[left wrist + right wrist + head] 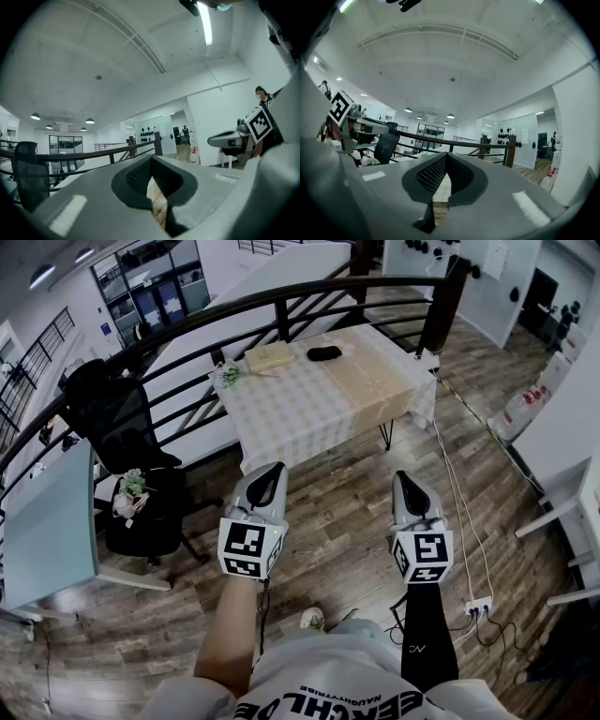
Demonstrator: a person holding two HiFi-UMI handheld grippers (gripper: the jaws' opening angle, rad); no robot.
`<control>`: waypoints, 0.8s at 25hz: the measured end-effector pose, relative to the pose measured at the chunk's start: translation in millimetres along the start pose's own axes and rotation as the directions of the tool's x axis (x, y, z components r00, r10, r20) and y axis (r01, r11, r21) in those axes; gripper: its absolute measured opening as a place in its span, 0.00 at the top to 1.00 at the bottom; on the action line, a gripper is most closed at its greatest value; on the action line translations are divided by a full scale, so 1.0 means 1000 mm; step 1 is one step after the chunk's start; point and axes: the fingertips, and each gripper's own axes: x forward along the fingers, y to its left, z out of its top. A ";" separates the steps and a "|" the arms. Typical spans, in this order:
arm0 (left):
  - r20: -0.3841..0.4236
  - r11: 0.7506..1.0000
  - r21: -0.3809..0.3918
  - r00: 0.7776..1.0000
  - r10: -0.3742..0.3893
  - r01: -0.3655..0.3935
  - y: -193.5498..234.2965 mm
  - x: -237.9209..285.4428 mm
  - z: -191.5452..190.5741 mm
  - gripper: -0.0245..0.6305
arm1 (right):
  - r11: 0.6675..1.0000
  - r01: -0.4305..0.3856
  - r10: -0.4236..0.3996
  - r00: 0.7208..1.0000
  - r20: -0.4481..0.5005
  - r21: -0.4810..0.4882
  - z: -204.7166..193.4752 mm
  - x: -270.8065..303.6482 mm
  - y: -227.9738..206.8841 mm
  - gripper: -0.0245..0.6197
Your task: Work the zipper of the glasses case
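A: Two grippers, lower middle of the head view: left gripper (266,480) and right gripper (410,486), held level and side by side above the wooden floor (347,493), well apart from the tabletop (300,409).

B: Fingers?

A: Clenched on both, pad to pad at the tips, nothing between. Same reading in the left gripper view and the right gripper view, with only room and railing (281,300) beyond.

B: Reason for such a hold?

A: Likely a neutral carrying pose: closed, level, out of reach of the work, task not yet begun.

B: And the glasses case (324,353)?

A: Upper middle of the frame, flat on the far part of the checked tabletop, near a tan book-like thing (269,356) but apart from it. Probably laid flat and clear of its neighbour for free access all round.

B: Long axis?

A: Roughly left to right across the frame, about parallel to the railing behind. Zipper pull and its end: too small to tell.
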 end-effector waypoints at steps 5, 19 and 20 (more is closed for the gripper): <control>0.005 1.000 0.002 1.000 -0.008 0.008 0.002 0.000 0.003 0.80 | 1.000 -0.002 0.002 1.000 -0.003 -0.005 0.002 0.001 0.006 0.92; 0.030 1.000 0.002 0.999 -0.023 0.023 0.000 -0.007 0.009 0.80 | 1.000 -0.001 0.001 1.000 0.017 0.015 0.007 -0.003 0.014 0.91; 0.034 1.000 0.003 0.999 -0.022 0.022 0.000 -0.008 0.010 0.79 | 1.000 -0.001 0.001 1.000 0.019 0.017 0.008 -0.003 0.014 0.91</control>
